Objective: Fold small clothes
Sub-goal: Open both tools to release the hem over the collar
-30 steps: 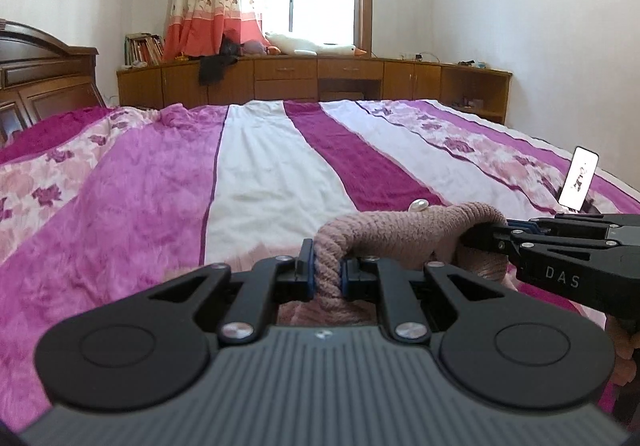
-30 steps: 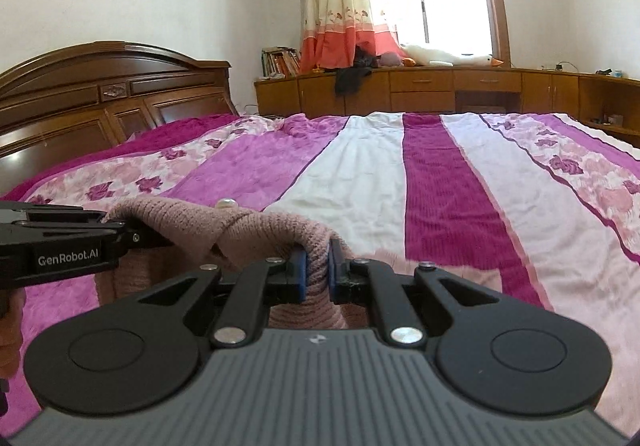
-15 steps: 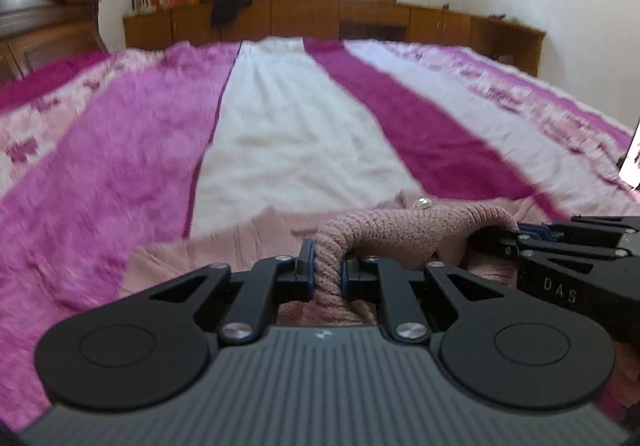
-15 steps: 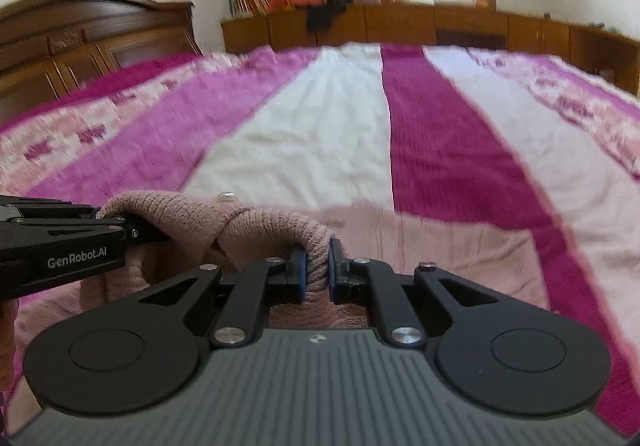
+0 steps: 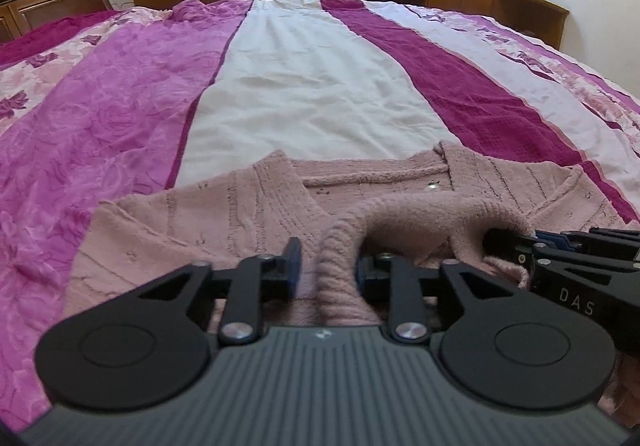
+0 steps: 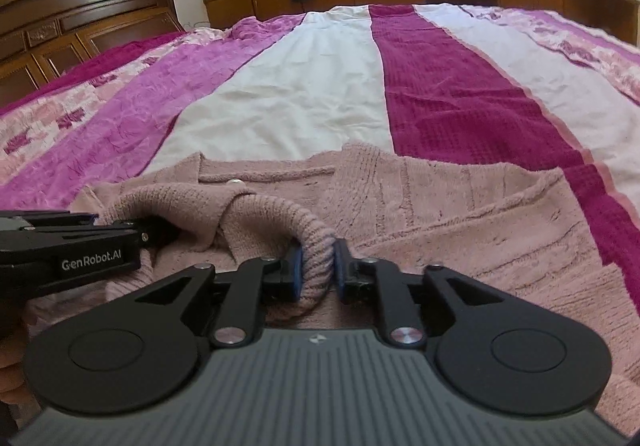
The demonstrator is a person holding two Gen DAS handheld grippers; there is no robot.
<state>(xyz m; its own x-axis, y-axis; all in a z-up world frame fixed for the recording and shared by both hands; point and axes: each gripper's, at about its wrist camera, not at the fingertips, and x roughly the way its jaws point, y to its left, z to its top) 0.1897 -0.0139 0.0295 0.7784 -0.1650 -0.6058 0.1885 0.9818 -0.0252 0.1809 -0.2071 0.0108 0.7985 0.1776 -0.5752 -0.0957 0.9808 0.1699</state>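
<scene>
Pink knitted cardigan [image 5: 248,213] lies on the striped bed [image 5: 312,85], its ribbed hem between the left gripper's [image 5: 327,270] parted fingers and pinched by the right gripper's [image 6: 317,268].

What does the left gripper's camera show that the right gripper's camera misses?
Left only: the left gripper open, with the pink sweater's ribbed edge loose between its fingers, and "DAS" on the other gripper's side. Right only: the right gripper shut on that ribbed edge, the wooden headboard in full, and "GenRobot.AI" lettering. Both: the sweater on the striped bedspread, cabinets and the window.
</scene>
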